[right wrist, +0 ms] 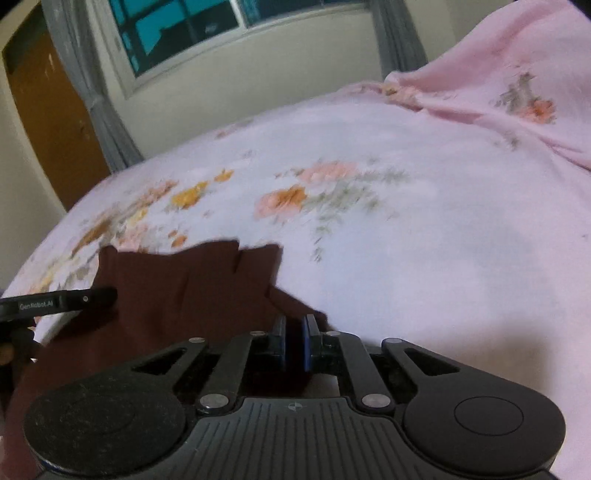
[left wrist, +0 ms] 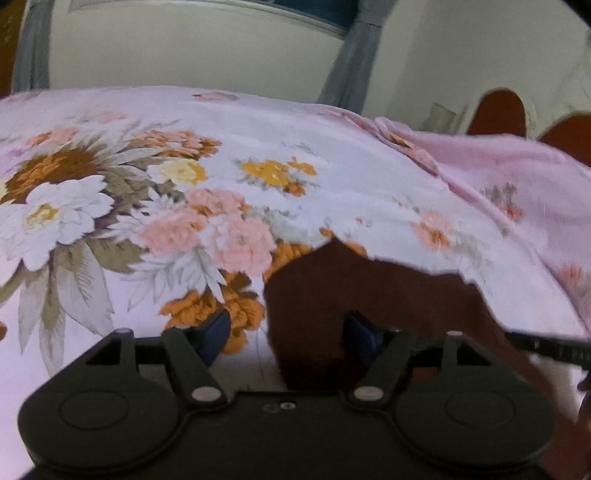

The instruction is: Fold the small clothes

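A small dark maroon garment (left wrist: pixel 354 295) lies on a pink floral bedsheet (left wrist: pixel 258 140). In the left wrist view my left gripper (left wrist: pixel 288 332) is open, its blue-padded fingers (left wrist: pixel 218 332) straddling the garment's near left edge. In the right wrist view the garment (right wrist: pixel 177 295) lies to the left, and my right gripper (right wrist: pixel 294 341) is shut on its right edge, with dark cloth between the pads. The left gripper's black finger (right wrist: pixel 74 299) pokes in from the left over the cloth.
A bunched pink blanket (right wrist: pixel 517 92) lies at the far right of the bed. Behind the bed are a cream wall, a window (right wrist: pixel 177 26) with grey curtains, and a brown door (right wrist: pixel 48 122). A red-brown headboard (left wrist: pixel 498 110) shows at the far right.
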Demonstrator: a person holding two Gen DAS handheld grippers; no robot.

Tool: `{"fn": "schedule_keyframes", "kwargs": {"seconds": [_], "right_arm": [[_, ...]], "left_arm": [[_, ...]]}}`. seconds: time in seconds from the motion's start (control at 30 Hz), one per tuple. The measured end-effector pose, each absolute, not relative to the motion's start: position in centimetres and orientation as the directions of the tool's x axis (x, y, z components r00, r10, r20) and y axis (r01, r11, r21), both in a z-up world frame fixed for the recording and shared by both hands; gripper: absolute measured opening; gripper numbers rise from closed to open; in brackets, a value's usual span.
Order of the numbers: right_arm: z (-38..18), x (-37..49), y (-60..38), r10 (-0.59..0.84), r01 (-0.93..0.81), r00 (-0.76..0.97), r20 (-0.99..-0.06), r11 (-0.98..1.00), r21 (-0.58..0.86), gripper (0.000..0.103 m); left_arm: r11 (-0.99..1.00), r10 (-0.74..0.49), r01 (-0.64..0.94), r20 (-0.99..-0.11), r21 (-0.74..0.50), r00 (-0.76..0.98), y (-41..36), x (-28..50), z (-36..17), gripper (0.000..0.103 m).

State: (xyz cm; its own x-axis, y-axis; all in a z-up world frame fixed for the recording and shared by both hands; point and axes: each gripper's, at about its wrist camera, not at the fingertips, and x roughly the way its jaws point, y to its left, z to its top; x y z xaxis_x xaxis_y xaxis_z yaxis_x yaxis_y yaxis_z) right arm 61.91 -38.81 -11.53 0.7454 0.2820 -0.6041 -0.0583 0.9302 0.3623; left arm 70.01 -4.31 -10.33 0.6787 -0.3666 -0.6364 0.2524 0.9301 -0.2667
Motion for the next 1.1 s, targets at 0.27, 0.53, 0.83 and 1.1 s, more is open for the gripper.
{"fn": "schedule_keyframes", "kwargs": {"seconds": [0.27, 0.53, 0.83, 1.1], "right_arm": [[-10.6, 57.3, -43.3, 0.562, -0.106, 0.649, -0.513, 0.734, 0.671, 0.099], [-12.5, 58.9, -42.8, 0.687, -0.141, 0.564, -0.458, 0.627, 0.766, 0.099], [-13.1, 61.7, -40.1, 0.74, -0.163, 0.51, -0.439, 0.585, 0.795, 0.027], [0.8, 56.8, -38.1, 0.772, -0.402, 0.568, -0.286, 0.563, 0.722, 0.026]], "left_arm": [[0.752, -0.657, 0.424, -0.621, -0.505, 0.427, -0.7, 65.0, -11.0, 0.052], [0.602, -0.799, 0.403, -0.506, -0.69, 0.326, 0.1, 67.0, -14.3, 0.048], [0.601, -0.795, 0.389, -0.473, -0.698, 0.379, -0.4, 66.9, -14.2, 0.022], [0.526, -0.837, 0.561, -0.27, -0.639, 0.476, 3.4, 60.6, -1.6, 0.021]]}}
